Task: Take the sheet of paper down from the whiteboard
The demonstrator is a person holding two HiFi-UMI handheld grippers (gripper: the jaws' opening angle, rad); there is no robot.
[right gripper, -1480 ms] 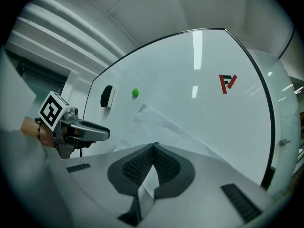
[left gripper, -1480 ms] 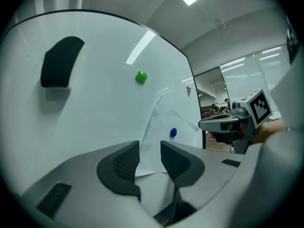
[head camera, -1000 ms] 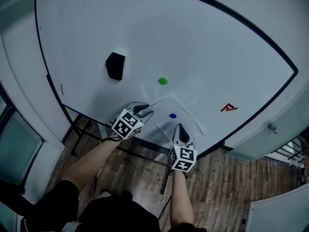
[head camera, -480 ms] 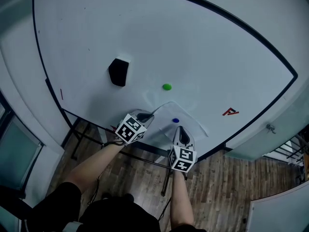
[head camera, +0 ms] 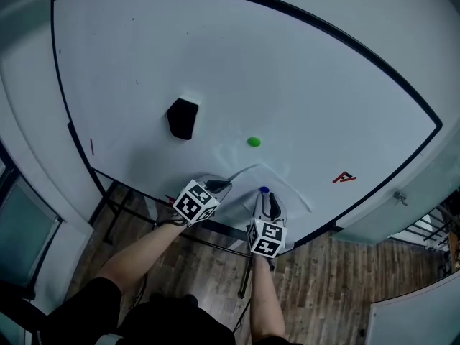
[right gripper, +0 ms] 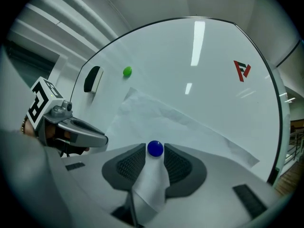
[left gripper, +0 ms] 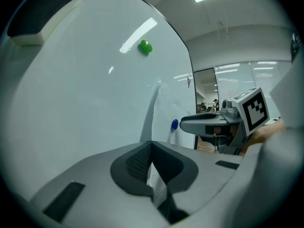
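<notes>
Sheet of paper [head camera: 286, 187] sits low on the whiteboard [head camera: 215, 63], close to its bottom edge. One blue magnet [head camera: 264, 190] pins it.

Left gripper [left gripper: 151, 145]: clenched on the sheet's upper left corner. Thin paper is visible pinched between the pads, and that corner is peeled off the board.

Right gripper [right gripper: 155, 152]: jaws have just been opening. They now stand apart with the blue magnet between the tips. The pads sit close on either side, but I see no squeeze. The sheet lies flat behind them.

Key relation: the magnet is dead ahead of the right gripper, right at its fingertips, so that hand is the one placed to take it. The left gripper is just beside it, on the side toward the board's left edge. The sheet's long axis runs from the lifted corner down toward the board's right edge. Judgement: once the magnet is off, the pinched corner alone carries the paper.

Green magnet [head camera: 254, 141]: on bare board just above the sheet, not touching it. Black eraser [head camera: 183, 118]: well apart, toward the left edge.

Writing: a red logo [head camera: 345, 177] near the right edge, an angular mark like a letter A, with no readable words.
</notes>
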